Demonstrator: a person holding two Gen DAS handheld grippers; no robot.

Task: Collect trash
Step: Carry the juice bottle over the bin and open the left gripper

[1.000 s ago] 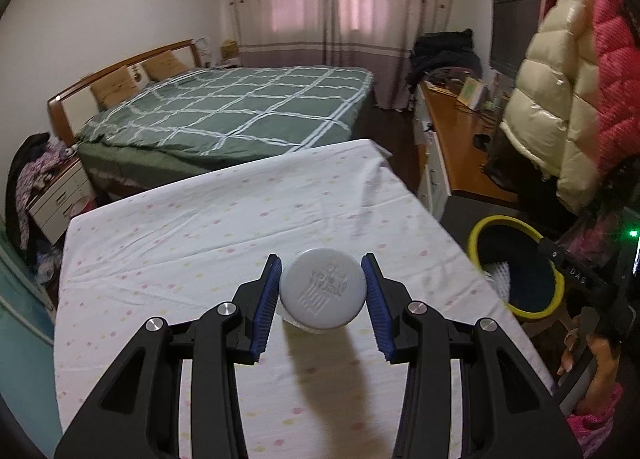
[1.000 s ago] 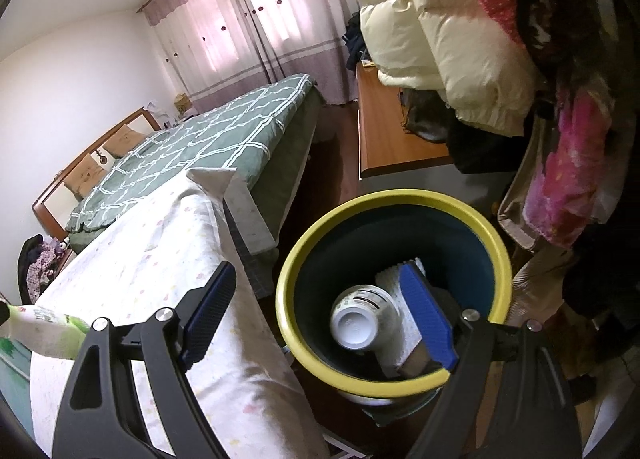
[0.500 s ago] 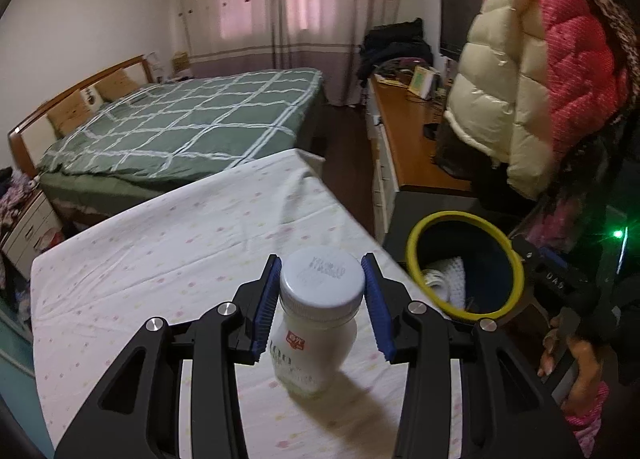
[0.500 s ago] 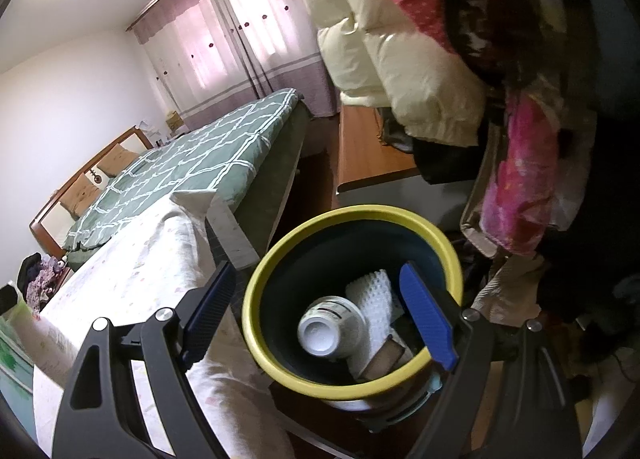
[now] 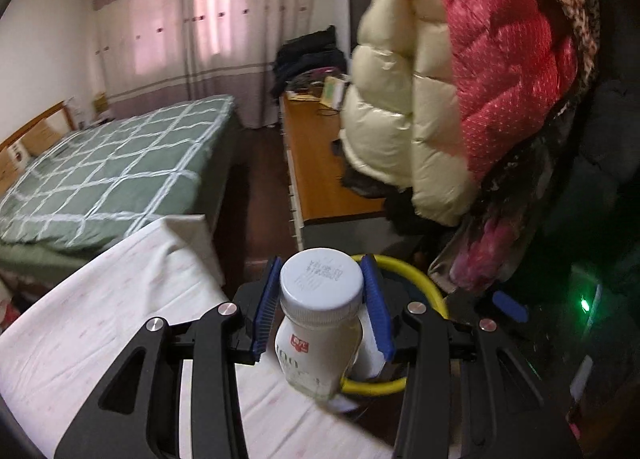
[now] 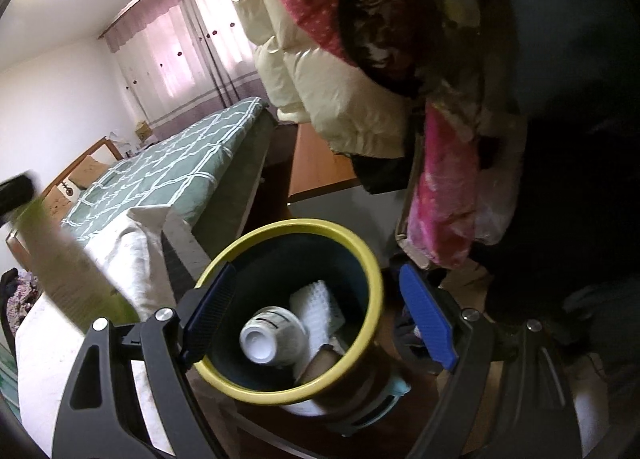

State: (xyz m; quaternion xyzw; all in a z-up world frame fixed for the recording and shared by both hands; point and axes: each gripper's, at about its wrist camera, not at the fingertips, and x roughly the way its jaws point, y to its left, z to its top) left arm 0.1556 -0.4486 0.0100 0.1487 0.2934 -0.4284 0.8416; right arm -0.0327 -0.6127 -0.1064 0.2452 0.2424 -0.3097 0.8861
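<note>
My left gripper (image 5: 322, 307) is shut on a white plastic bottle (image 5: 320, 323) with a grey-white cap, held in the air at the table's right edge, in front of the yellow-rimmed dark bin (image 5: 424, 287). In the right wrist view the bottle shows as a blurred green-and-white shape (image 6: 68, 271) at the left. My right gripper (image 6: 320, 319) is open and empty, its pads either side of the bin (image 6: 360, 259). Inside the bin lie a white cup (image 6: 272, 335), a white textured piece (image 6: 318, 307) and a brown piece.
The table with a white dotted cloth (image 5: 120, 319) is at the left. A green checked bed (image 5: 108, 171) lies behind it. A wooden desk (image 5: 320, 171) and hanging cream and red padded coats (image 5: 460, 99) crowd the right, close above the bin.
My left gripper has lifted the bottle off the cloth and carried it right to the bin. The right gripper has stayed open over the bin, shifting slightly.
</note>
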